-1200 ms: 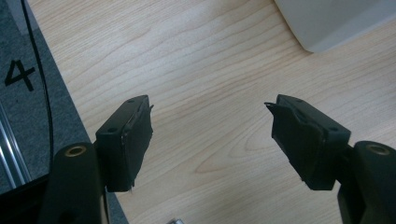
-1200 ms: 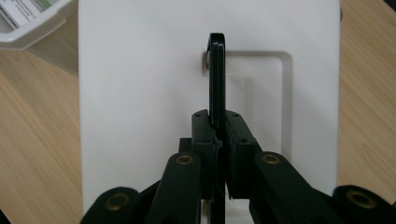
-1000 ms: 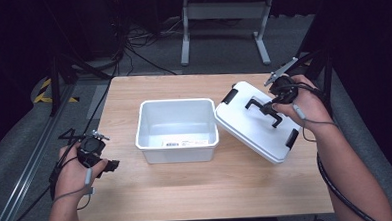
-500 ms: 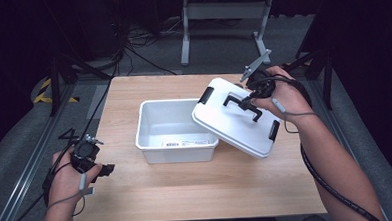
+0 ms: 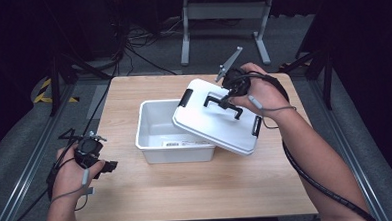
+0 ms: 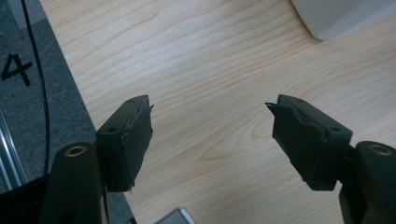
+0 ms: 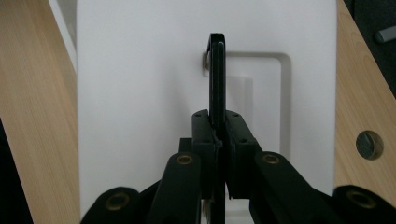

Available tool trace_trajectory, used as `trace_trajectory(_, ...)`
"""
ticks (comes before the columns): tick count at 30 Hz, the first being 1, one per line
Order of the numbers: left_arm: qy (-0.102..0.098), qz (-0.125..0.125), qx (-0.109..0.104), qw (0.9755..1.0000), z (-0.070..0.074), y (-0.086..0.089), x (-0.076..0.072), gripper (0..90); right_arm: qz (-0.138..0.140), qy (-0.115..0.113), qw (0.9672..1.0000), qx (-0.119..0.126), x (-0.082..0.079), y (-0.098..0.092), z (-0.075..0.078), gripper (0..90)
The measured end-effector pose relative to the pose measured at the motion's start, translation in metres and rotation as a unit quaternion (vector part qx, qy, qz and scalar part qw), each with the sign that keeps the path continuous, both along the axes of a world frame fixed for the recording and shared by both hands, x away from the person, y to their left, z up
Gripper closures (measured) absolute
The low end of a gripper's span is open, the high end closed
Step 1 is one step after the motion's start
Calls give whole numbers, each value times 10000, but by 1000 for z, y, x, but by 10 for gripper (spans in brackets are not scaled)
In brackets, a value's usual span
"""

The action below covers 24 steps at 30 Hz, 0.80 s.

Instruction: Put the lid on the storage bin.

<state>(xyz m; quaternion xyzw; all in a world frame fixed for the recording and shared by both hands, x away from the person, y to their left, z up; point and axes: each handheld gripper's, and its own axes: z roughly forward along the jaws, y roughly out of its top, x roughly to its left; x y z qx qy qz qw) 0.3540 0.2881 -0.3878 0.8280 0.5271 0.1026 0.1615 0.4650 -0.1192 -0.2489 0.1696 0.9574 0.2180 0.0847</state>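
Tilting over the white bin (image 5: 155, 135), the white lid (image 5: 209, 125) has black latches.

The table (image 5: 197, 190) was pale wood with a clear grain and a smooth, matt finish, and the floor (image 5: 24, 128) around it looked like rough grey carpet. The bin (image 5: 157, 137) and the lid (image 5: 214, 122) were white plastic, smooth with a soft sheen, while the lid's handle (image 7: 217, 79) and latches were black plastic, the handle's edge faintly glossy. Both tools, the left tool (image 6: 212, 140) and the right tool (image 7: 218, 135), had matt black jaws with rough, worn pads and brass-coloured metal inserts at the joints.
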Motion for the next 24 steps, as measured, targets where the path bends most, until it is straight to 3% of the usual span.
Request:
trace_trajectory(15,20,-72,-15,10000,2,-1,15,284,396,-5,9991,-166,1,53,-3,846)
trace_trajectory(24,141,-39,-70,9999,-1,0,20,276,639,-3,9976,-279,3,76,-7,846)
